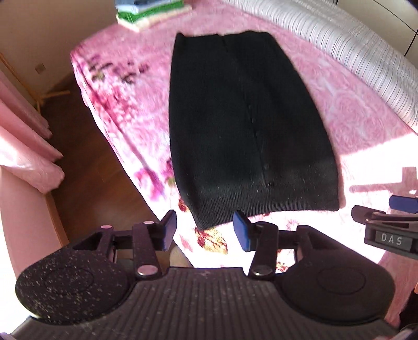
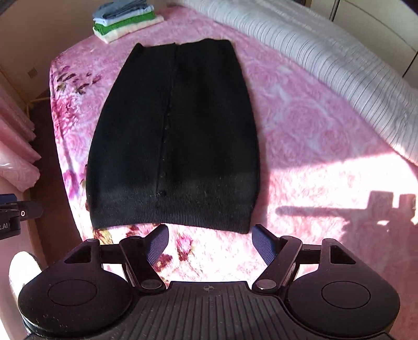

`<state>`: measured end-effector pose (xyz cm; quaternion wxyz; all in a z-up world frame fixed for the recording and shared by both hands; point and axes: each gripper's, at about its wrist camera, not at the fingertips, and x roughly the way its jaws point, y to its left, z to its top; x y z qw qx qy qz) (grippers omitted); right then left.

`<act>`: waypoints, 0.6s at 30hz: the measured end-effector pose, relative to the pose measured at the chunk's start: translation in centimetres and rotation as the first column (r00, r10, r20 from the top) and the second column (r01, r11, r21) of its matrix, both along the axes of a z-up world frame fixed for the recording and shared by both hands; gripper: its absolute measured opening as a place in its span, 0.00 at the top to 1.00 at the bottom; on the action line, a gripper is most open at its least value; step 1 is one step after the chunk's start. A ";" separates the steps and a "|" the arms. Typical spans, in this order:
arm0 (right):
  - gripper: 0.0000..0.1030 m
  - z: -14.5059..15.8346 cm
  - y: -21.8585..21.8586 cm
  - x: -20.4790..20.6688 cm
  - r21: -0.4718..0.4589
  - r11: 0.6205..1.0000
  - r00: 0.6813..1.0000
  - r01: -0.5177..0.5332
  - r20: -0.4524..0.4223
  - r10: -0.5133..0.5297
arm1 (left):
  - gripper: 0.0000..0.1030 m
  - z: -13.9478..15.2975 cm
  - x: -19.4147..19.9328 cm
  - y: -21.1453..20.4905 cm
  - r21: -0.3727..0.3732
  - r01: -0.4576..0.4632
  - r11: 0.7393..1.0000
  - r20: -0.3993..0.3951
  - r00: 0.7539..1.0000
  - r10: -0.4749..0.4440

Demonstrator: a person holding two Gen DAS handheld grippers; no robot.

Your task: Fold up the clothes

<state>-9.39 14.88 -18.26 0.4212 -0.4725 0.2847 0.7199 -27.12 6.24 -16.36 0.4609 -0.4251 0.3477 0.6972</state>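
Note:
A black knit cardigan (image 1: 235,125) (image 2: 177,136) lies flat on the pink floral bedspread (image 1: 117,109) (image 2: 300,125), folded into a long panel with its button line running down the middle and its ribbed hem nearest me. My left gripper (image 1: 205,228) stands open just short of the hem's left corner, nothing between its blue pads. My right gripper (image 2: 209,242) is open too, right before the hem's near edge and holding nothing. The right gripper also shows at the right edge of the left wrist view (image 1: 386,222).
A stack of folded clothes (image 1: 149,11) (image 2: 125,19), green, blue and cream, sits at the bed's far corner. A white striped duvet (image 1: 352,52) (image 2: 326,60) lies along the bed's right side. Wooden floor (image 1: 86,162) and pink curtains (image 1: 23,130) are left of the bed.

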 end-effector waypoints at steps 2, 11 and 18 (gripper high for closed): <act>0.28 0.2 -0.3 -0.2 0.007 1.000 1.000 -0.008 0.004 0.008 | 0.56 0.7 0.5 -0.2 0.007 0.004 1.000 -0.007 1.000 -0.004; 0.28 1.3 -3.3 -0.2 0.007 0.999 0.999 -0.048 -0.003 0.048 | 0.56 2.1 1.8 -2.9 0.016 0.004 1.000 0.023 1.000 -0.005; 0.28 3.7 -4.5 -0.1 0.048 0.997 0.997 -0.064 -0.032 0.066 | 0.56 4.4 2.2 -4.2 0.049 0.005 0.999 0.008 1.000 -0.006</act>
